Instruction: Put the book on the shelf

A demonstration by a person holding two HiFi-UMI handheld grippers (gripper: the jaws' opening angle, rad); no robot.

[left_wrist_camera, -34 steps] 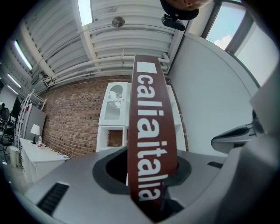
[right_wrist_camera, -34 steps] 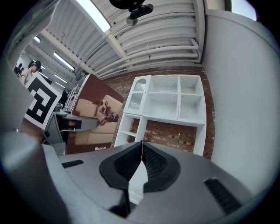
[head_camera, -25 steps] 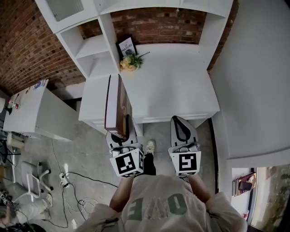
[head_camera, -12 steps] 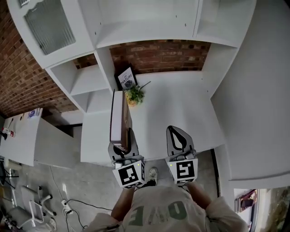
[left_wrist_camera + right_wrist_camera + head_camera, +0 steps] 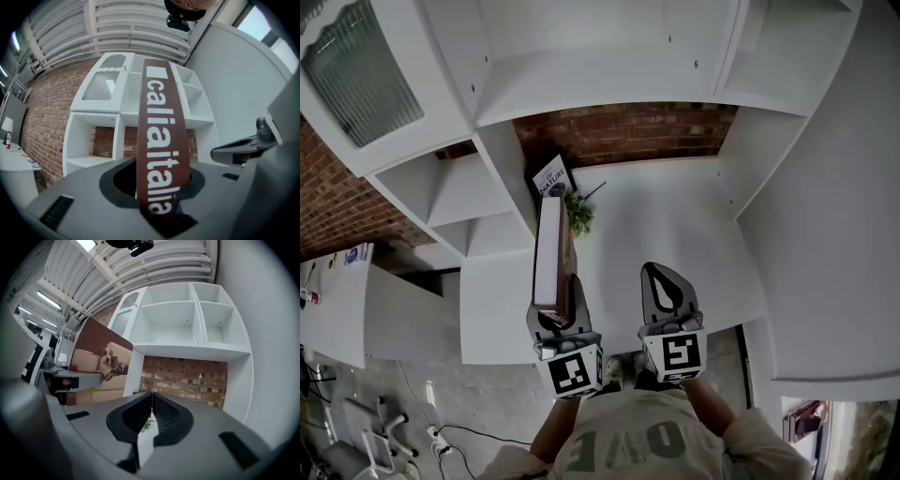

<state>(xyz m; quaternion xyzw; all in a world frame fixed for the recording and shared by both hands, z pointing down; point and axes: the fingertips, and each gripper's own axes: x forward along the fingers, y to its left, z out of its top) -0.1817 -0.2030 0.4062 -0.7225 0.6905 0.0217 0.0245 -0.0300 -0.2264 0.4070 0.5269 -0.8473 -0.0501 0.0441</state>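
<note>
In the head view the book [image 5: 551,253] stands on edge, its lower end held in my left gripper [image 5: 558,307] over the front of the white desk [image 5: 675,225]. Its brown spine with white lettering [image 5: 161,140] rises between the jaws in the left gripper view. Its cover with a dog on a sofa [image 5: 101,362] shows in the right gripper view. My right gripper [image 5: 663,281] is level beside it, jaws shut with nothing in them [image 5: 151,413]. The white shelf unit [image 5: 609,66] stands ahead with bare compartments.
A small bunch of flowers [image 5: 578,214] and a framed print [image 5: 550,176] stand at the desk's back left, just beyond the book. A brick wall [image 5: 628,131] backs the desk. Lower cubbies [image 5: 441,192] sit to the left, a white wall [image 5: 834,234] to the right.
Both grippers and the book have moved forward over the desk toward the shelf unit. The shelves now fill more of the head view and the floor has slipped out of sight.
</note>
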